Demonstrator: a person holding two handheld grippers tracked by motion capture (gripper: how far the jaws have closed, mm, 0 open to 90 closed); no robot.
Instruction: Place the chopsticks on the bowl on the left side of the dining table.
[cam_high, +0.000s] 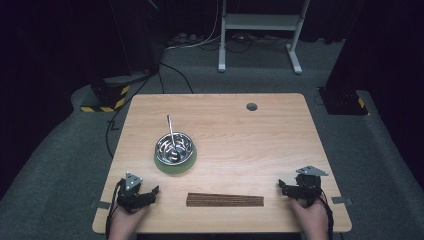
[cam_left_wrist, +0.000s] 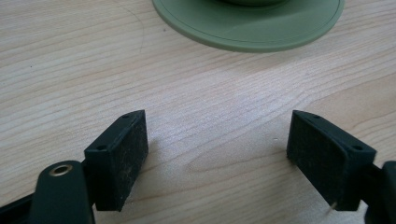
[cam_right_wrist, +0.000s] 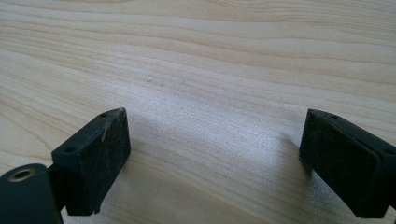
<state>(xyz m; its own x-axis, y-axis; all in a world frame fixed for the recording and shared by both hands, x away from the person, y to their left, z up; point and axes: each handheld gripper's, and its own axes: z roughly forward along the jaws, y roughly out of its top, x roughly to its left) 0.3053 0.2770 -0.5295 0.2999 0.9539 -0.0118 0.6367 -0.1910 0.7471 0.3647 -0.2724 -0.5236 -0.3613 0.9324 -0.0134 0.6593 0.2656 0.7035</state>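
Nothing started, looks like. Left gripper (cam_high: 150, 192) and right gripper (cam_high: 284, 187) rest at the desk's (cam_high: 260, 145) near corners, jaws wide, empty. Steel bowl (cam_high: 174, 146) with spoon (cam_high: 171, 131) sits on green plate (cam_high: 175, 165) left of centre; dark mat (cam_high: 225, 200) by the near edge. Next: a reach, probably.

My left gripper (cam_high: 150, 192) and right gripper (cam_high: 282, 186) are black, each topped by a grey three-cornered plate. Dark cables trail back. My jaws are blocky, with scuffed pads (cam_left_wrist: 130, 158) and small screw holes.
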